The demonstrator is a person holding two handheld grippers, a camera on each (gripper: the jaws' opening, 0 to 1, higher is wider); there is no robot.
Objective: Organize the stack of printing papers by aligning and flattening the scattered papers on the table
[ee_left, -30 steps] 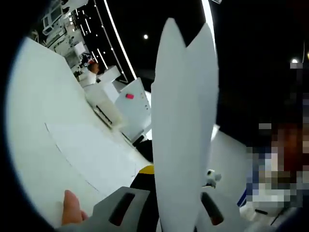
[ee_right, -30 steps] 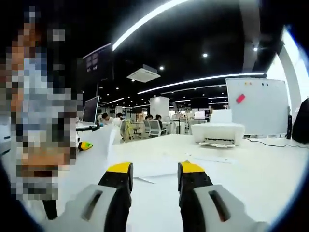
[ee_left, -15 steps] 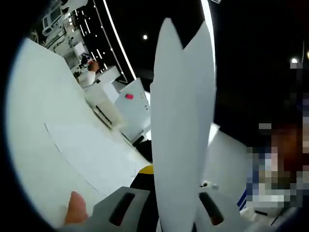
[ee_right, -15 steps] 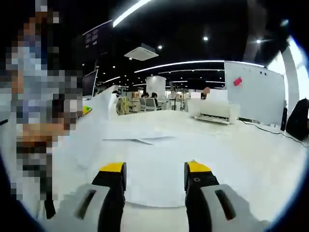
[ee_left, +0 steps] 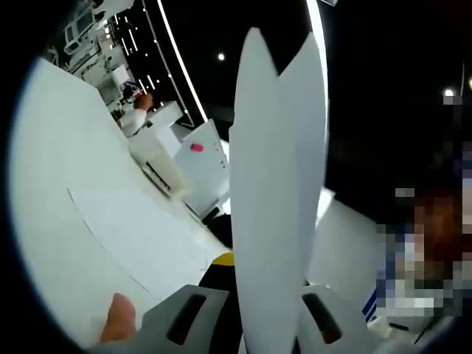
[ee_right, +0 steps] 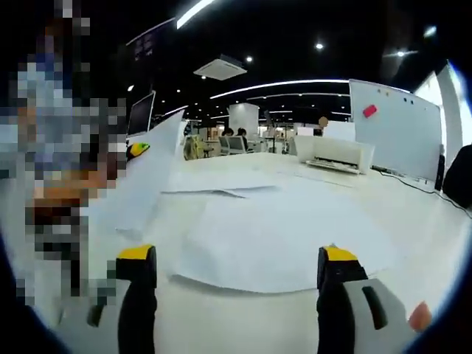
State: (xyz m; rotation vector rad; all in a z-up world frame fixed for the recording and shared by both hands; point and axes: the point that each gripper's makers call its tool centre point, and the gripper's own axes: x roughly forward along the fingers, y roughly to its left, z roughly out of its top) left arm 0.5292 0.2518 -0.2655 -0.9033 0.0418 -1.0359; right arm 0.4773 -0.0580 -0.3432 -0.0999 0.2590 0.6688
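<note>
Pinching a sheaf of white paper [ee_left: 276,214] that stands up on edge, the left gripper [ee_left: 254,310] has its fingers pressed onto it. The right gripper [ee_right: 236,284] hovers with fingers spread wide over the white bench [ee_right: 413,221]. Two loose sheets lie there: a near sheet [ee_right: 280,236] just ahead of the fingers and a far sheet [ee_right: 217,181] behind it. One white printer [ee_right: 335,153] sits at the far right, before a whiteboard [ee_right: 394,125]. Strip lights cross the dark office ceiling.
</note>
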